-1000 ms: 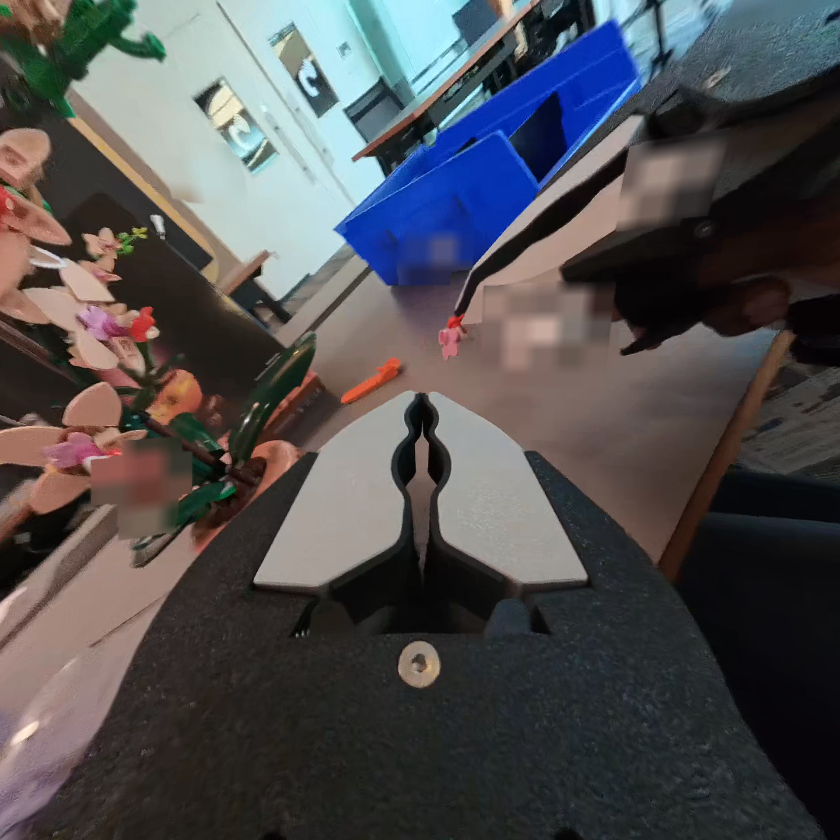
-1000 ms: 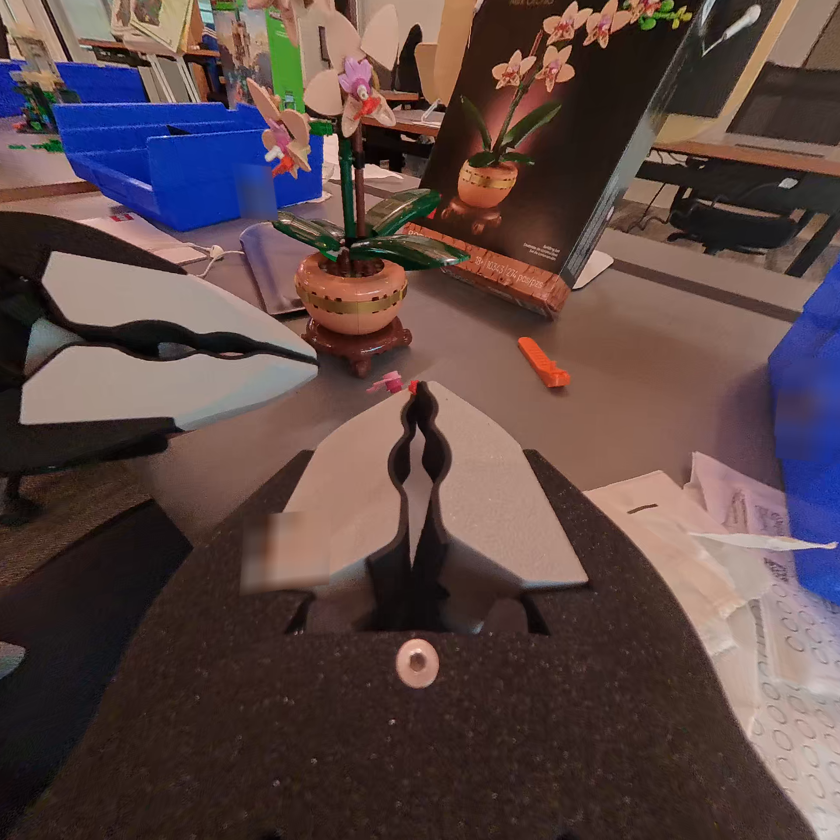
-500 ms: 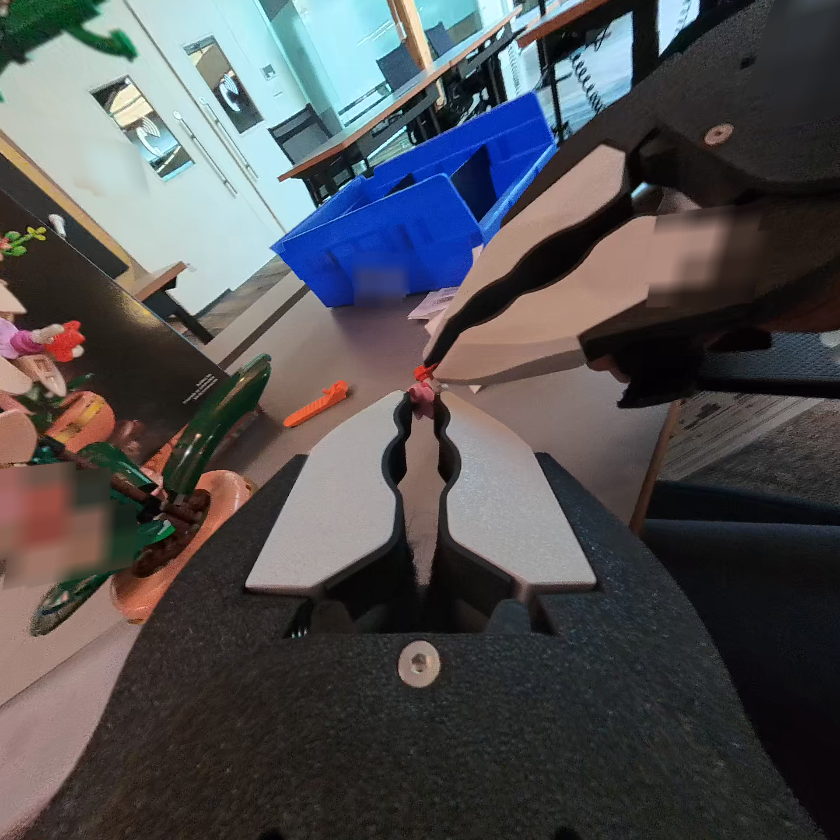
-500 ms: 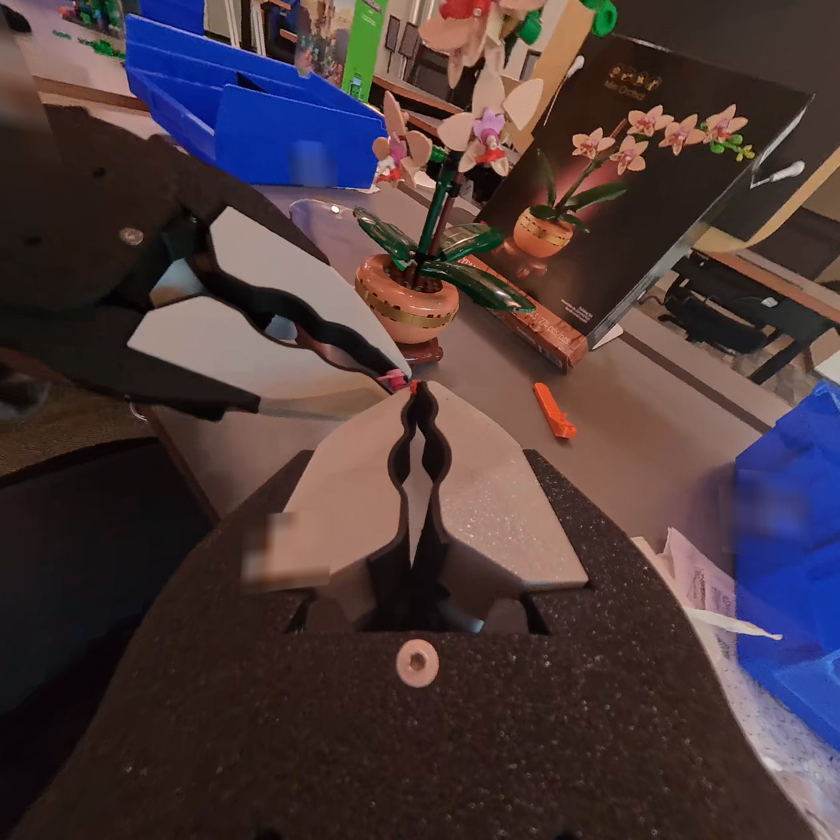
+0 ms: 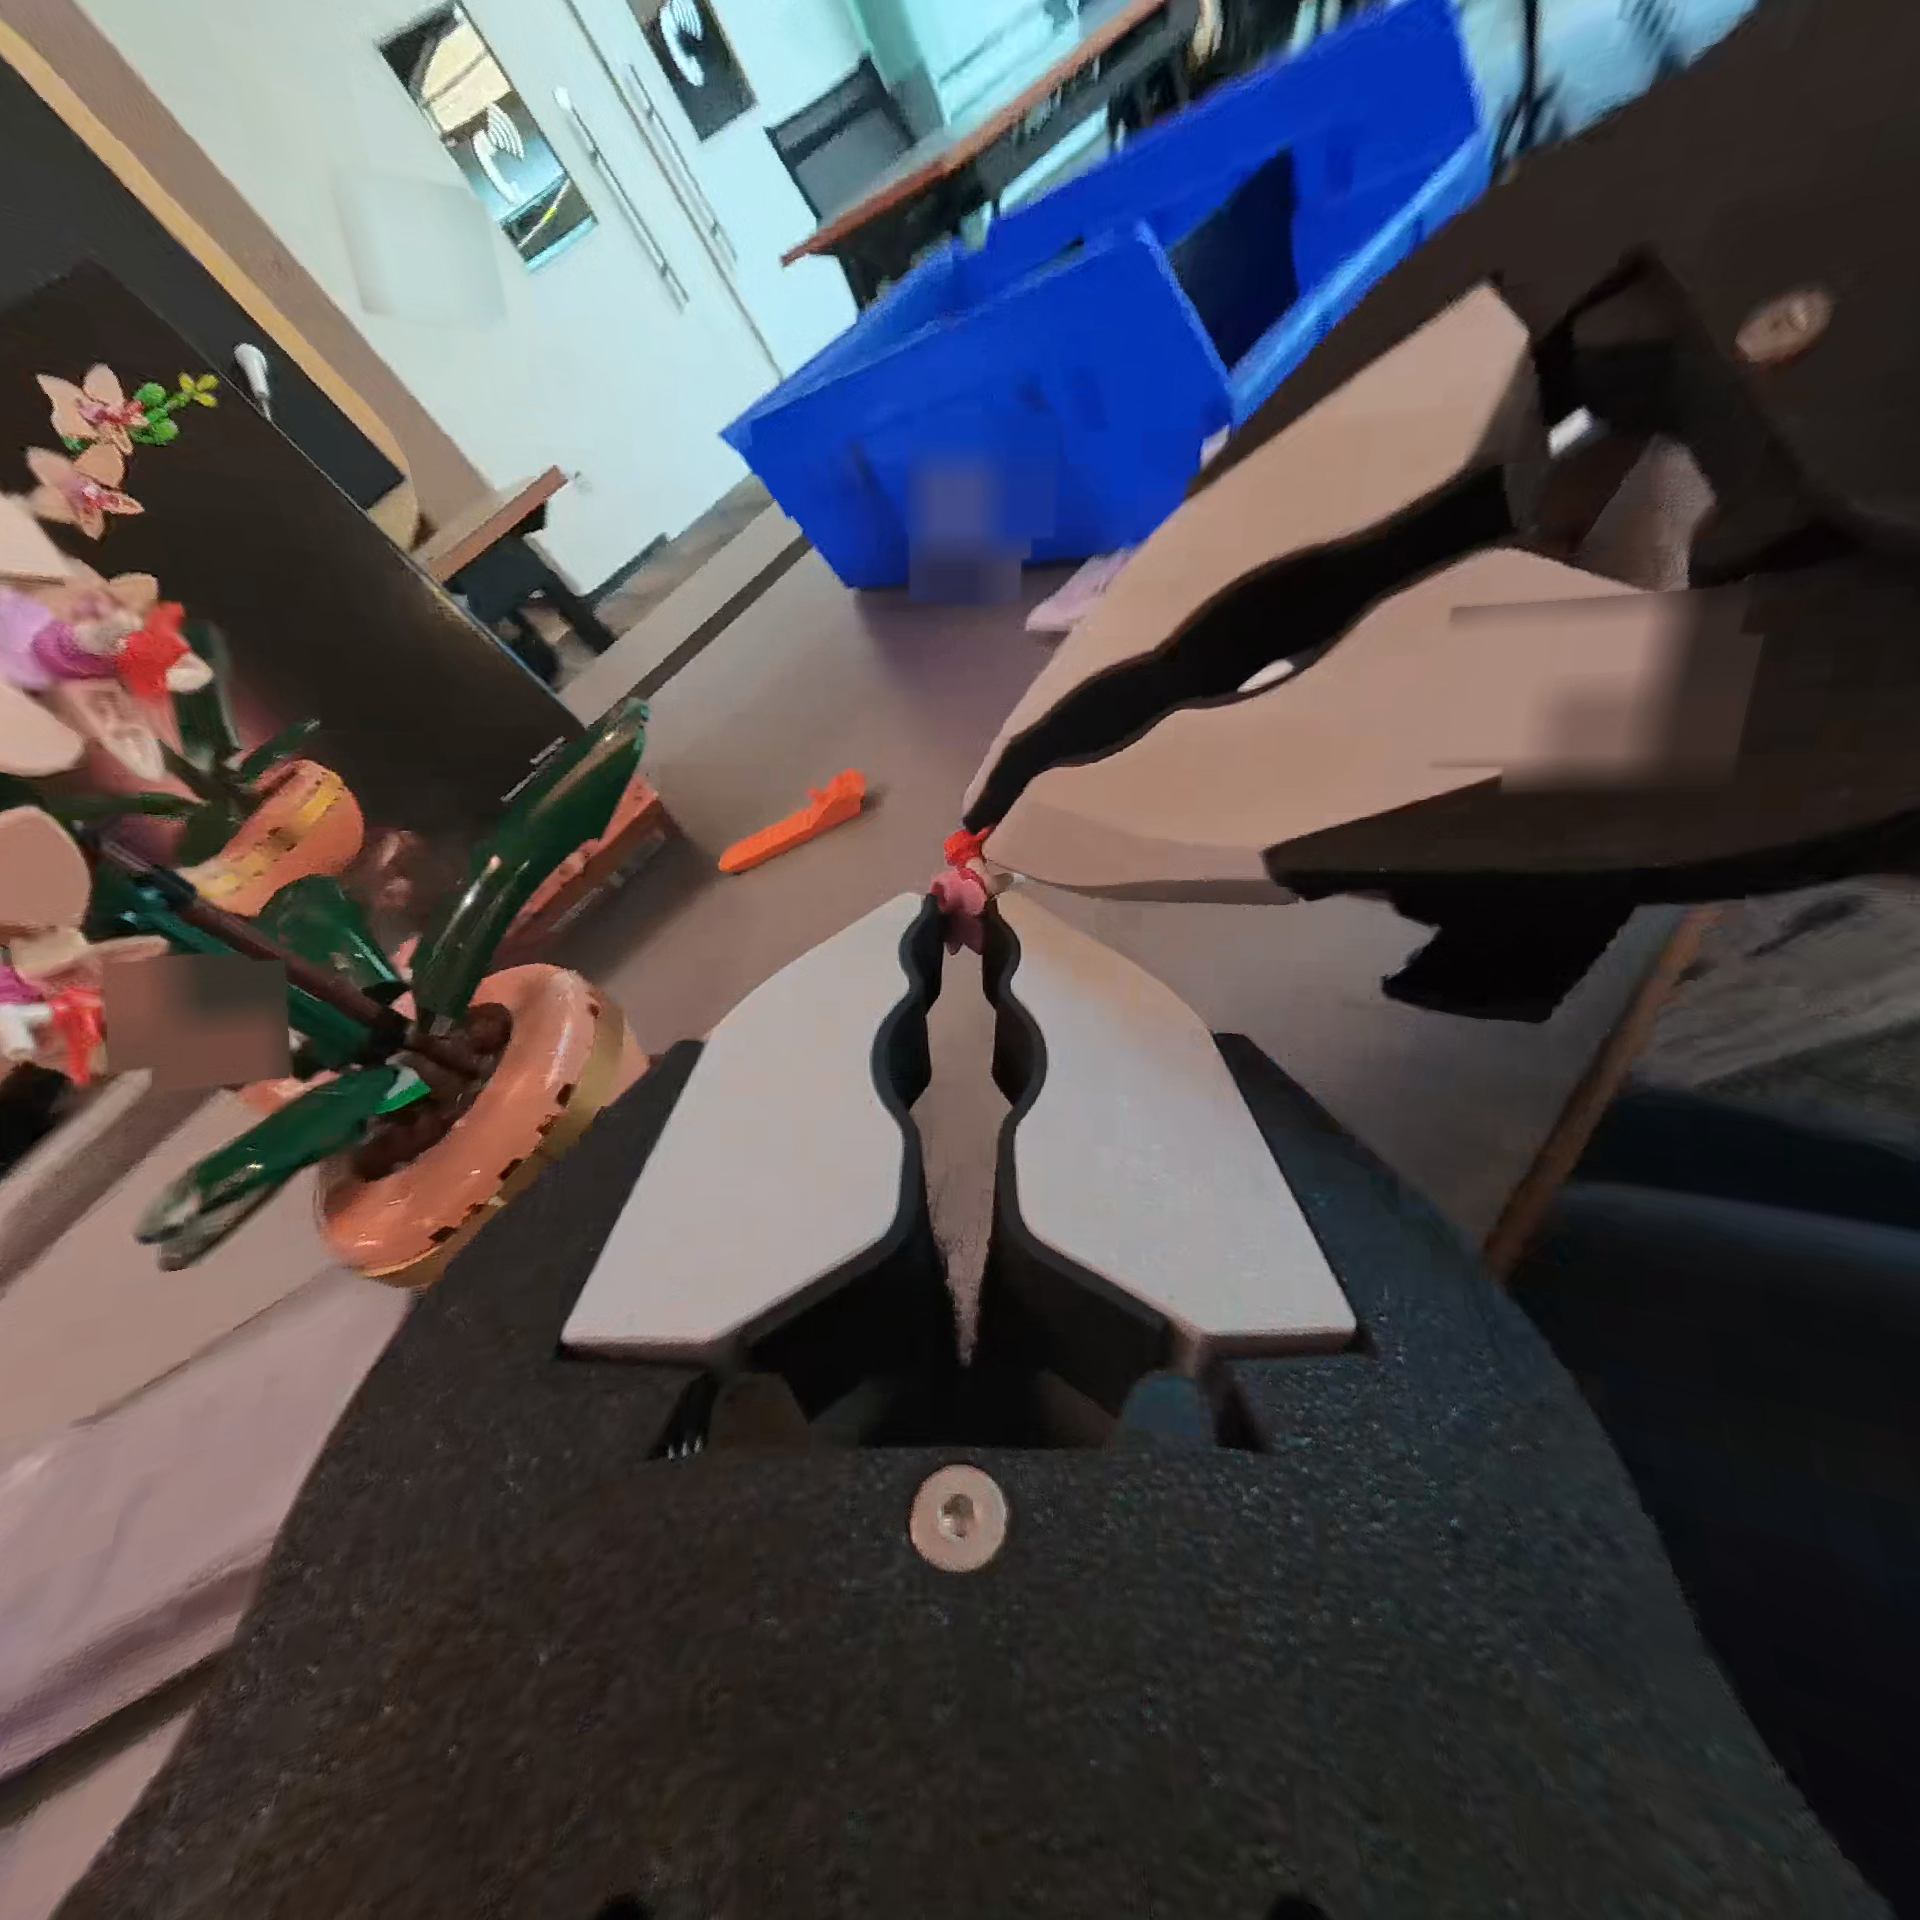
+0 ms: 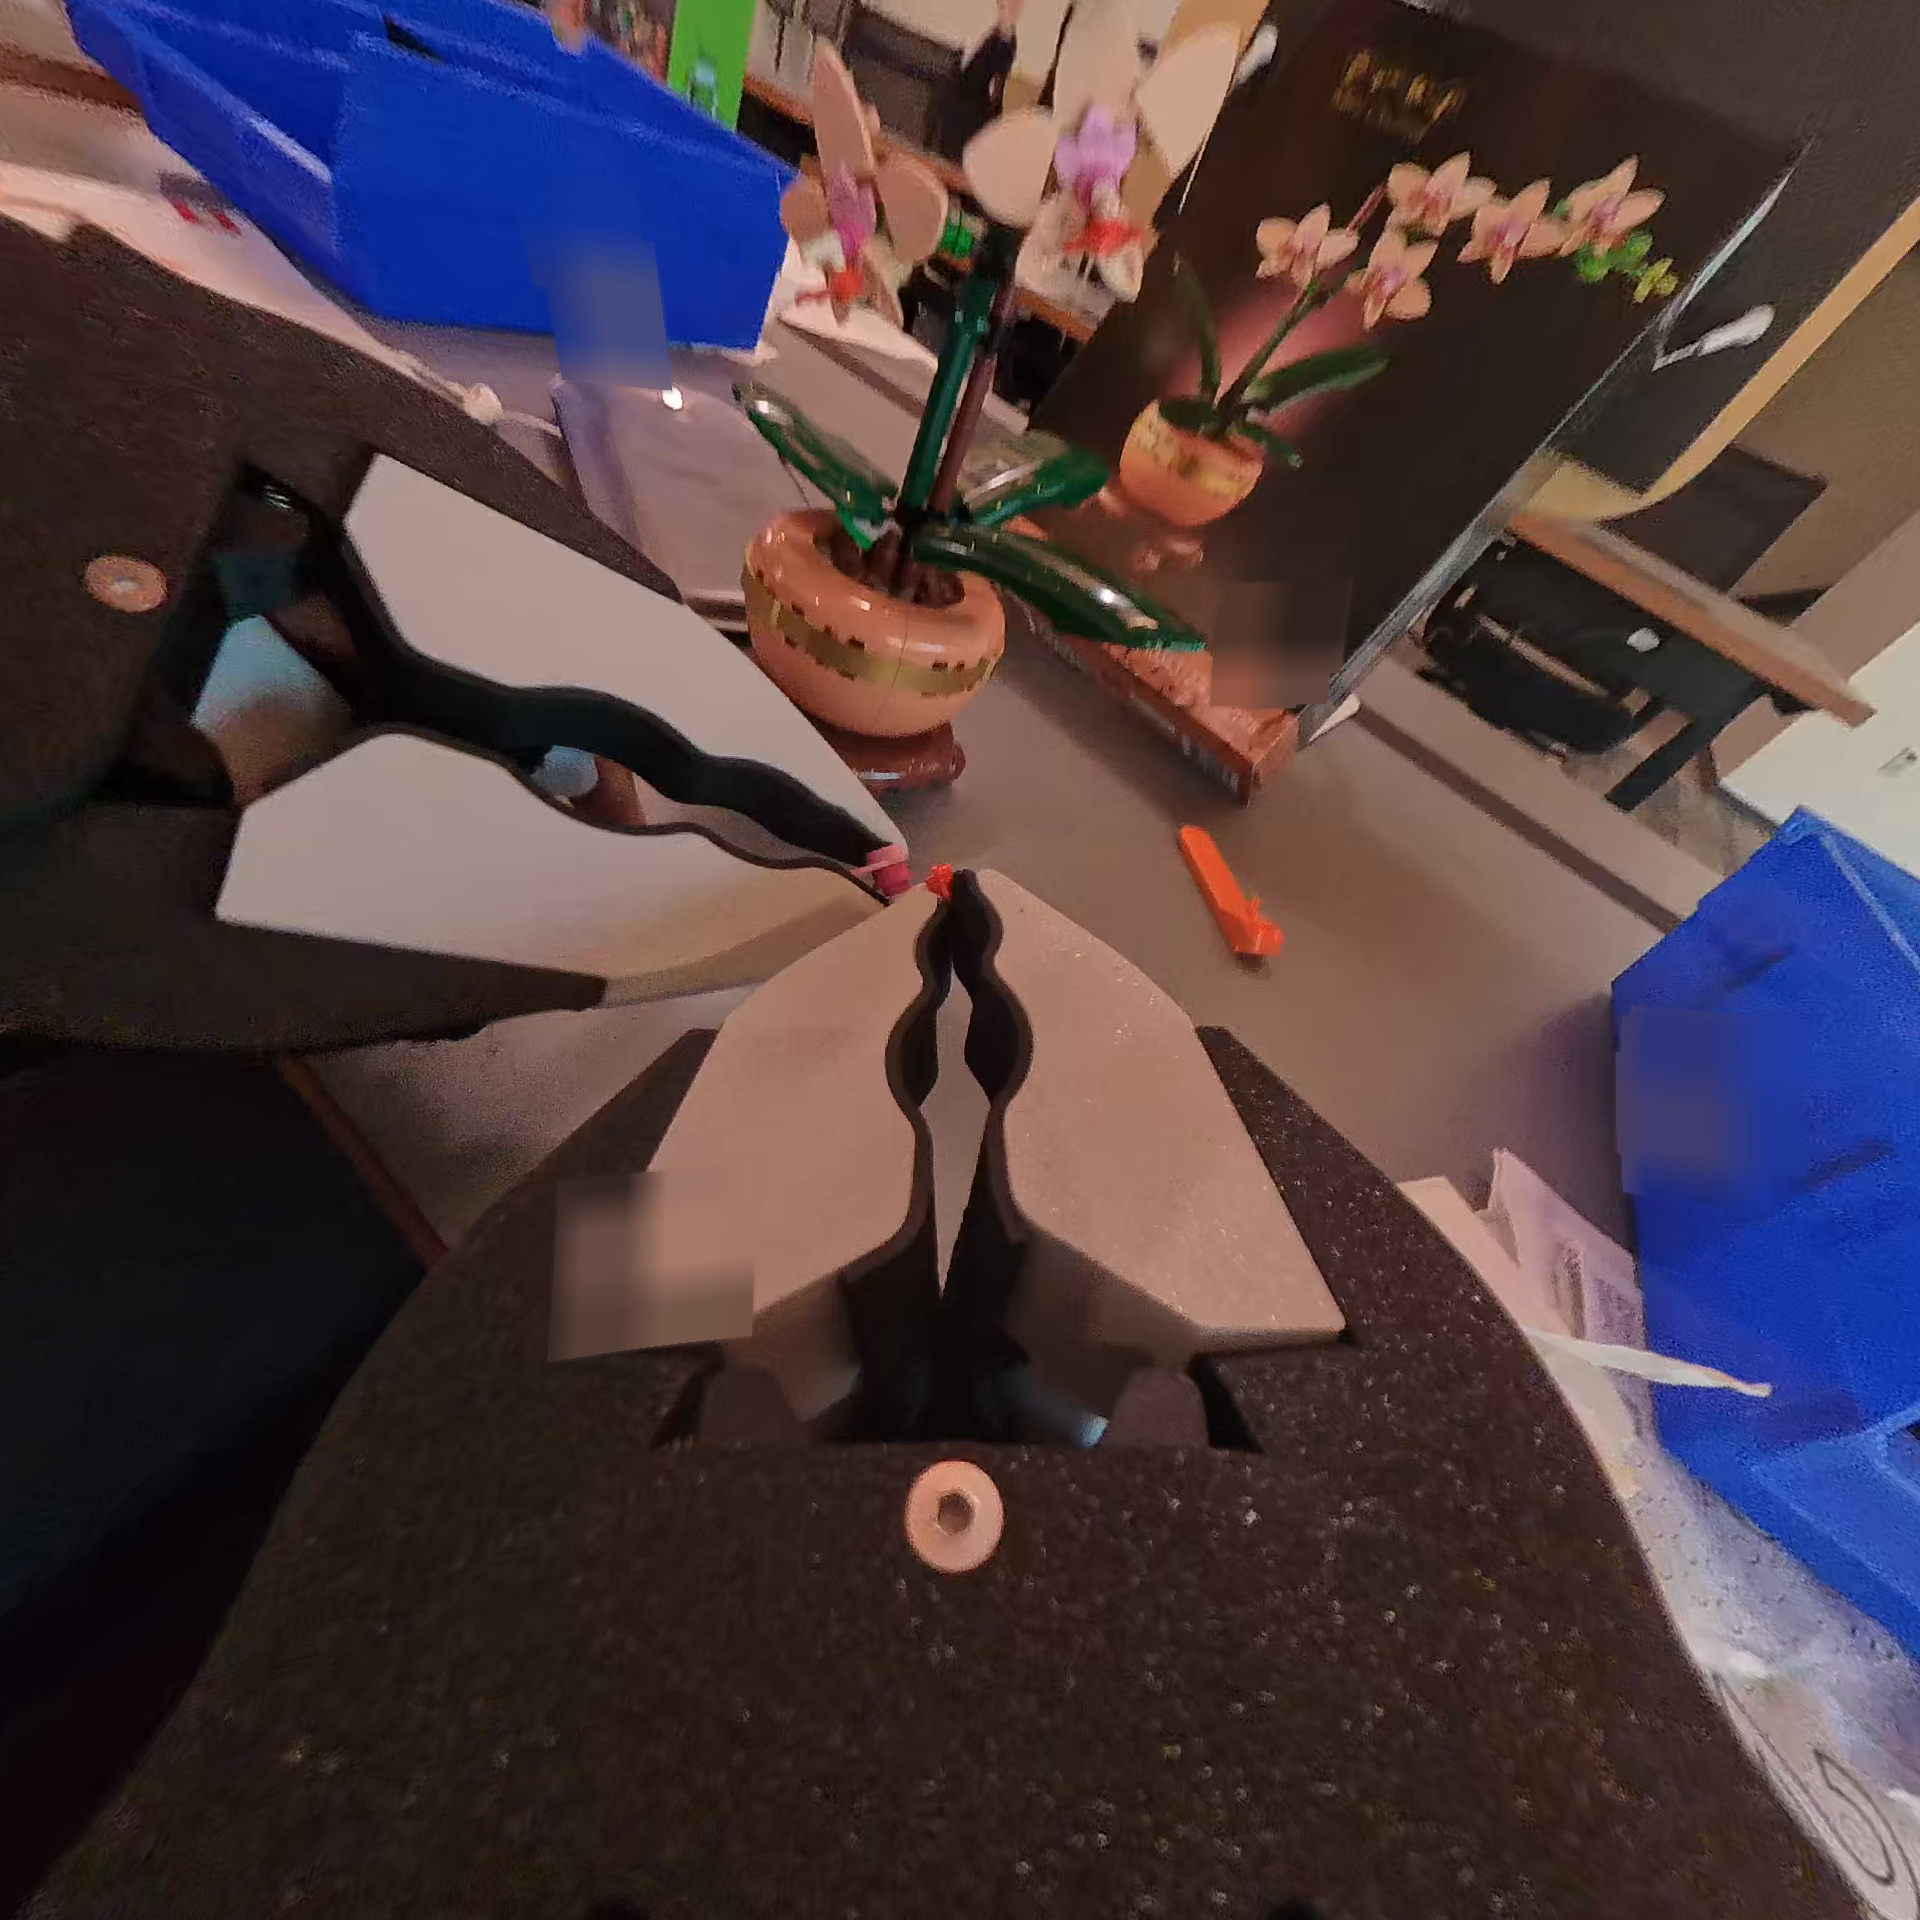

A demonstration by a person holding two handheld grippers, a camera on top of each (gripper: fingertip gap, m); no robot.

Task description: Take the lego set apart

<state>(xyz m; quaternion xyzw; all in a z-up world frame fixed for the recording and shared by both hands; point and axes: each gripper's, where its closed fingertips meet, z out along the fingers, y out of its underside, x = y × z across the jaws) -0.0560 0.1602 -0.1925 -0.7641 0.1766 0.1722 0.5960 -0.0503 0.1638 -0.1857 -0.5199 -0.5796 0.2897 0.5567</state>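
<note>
A small flower piece is held between both grippers above the table's near edge. My left gripper (image 5: 961, 920) is shut on its pink part (image 5: 958, 902). My right gripper (image 6: 951, 891) is shut on its red tip (image 6: 940, 881). In the left wrist view the right gripper (image 5: 982, 831) comes in from the right, with the red tip (image 5: 966, 844) right above the pink part. In the right wrist view the left gripper (image 6: 883, 871) comes in from the left, holding the pink part (image 6: 885, 864). The lego orchid in its tan pot (image 6: 873, 634) stands behind, and its pot also shows in the left wrist view (image 5: 488, 1101).
An orange brick separator (image 6: 1226, 904) lies on the grey table (image 6: 1403, 883). The dark orchid box (image 6: 1455, 364) stands behind the plant. Blue bins stand at the back left (image 6: 447, 177) and right (image 6: 1787, 1195). Papers and plastic bags (image 6: 1558, 1278) lie at the right.
One second ago only the right gripper held the flower piece and the left gripper was apart from it. The two came together and the left gripper took hold of the pink part.
</note>
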